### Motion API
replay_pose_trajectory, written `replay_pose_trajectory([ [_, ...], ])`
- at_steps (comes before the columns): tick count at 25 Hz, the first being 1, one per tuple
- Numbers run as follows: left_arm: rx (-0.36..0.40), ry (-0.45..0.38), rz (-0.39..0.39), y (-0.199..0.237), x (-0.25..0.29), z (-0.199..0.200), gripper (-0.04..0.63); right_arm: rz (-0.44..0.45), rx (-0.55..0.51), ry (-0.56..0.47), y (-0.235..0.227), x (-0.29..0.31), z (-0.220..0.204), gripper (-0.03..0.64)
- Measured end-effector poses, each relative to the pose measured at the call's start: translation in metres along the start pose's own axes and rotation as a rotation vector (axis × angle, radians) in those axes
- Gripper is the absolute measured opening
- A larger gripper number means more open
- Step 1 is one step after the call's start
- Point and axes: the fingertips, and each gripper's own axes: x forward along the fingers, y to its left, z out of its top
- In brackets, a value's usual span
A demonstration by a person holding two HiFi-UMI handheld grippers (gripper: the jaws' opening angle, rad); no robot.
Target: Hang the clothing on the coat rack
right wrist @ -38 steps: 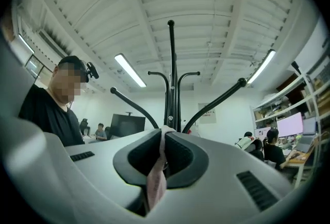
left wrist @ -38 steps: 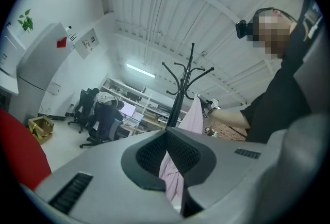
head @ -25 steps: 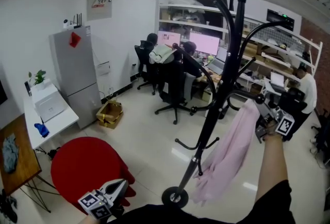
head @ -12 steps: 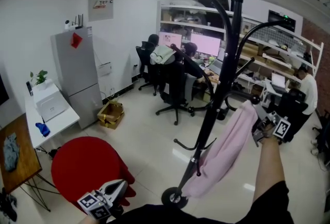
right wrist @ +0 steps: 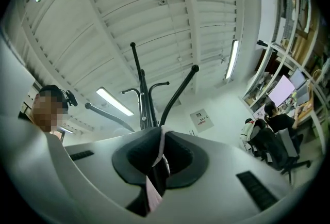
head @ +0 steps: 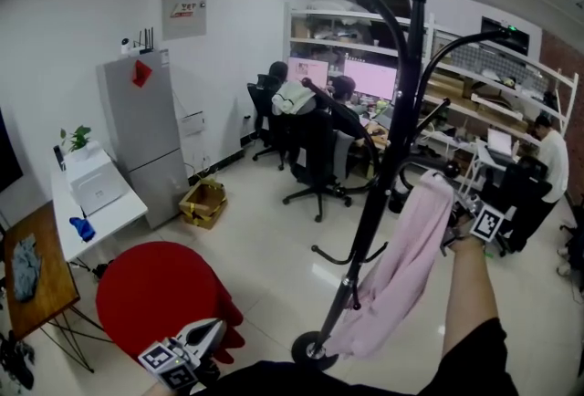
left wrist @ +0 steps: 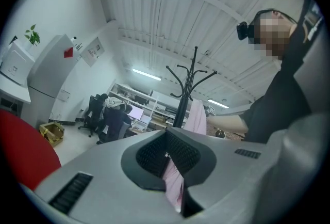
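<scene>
The pink clothing [head: 401, 262] hangs in the air from the right gripper [head: 453, 219], just right of the rack [head: 395, 152]. Its top corner is up by one of the lower hooks, midway along the pole; whether it touches that hook I cannot tell. From there the cloth slants down and left along the pole, and its hem ends just beside the round base.

The right gripper view shows the jaws clamped on a fold of pink cloth, nipped at the tips and trailing back between them, with the top hooks straight ahead.

The left gripper [head: 208, 330] is low at the bottom edge of the head view, well apart from the clothing and near a red seat [head: 155, 289]. Its jaws meet at the tips. A pink strip shows in the slit behind them; whether it is pinched there or only seen beyond, I cannot tell.

Farther off, a fridge [head: 141, 130] stands against the wall.
</scene>
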Motion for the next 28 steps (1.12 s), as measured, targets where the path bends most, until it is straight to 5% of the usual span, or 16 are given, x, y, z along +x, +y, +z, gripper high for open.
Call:
replay_pose_trajectory([
  [6,-0.005,0.005,-0.002,0.003,-0.002,-0.002,-0.008,-0.104,0.048,-0.070,-0.018,-0.009,-0.010,0.020],
  [24,0.005,0.043,-0.039,-0.001,0.018,-0.011,-0.008,-0.007,0.193,-0.142,0.006,-0.037,-0.019,0.025],
  [28,0.003,0.042,-0.036,0.002,0.021,-0.012,-0.008,-0.060,0.235,-0.129,-0.007,-0.056,-0.035,0.090],
])
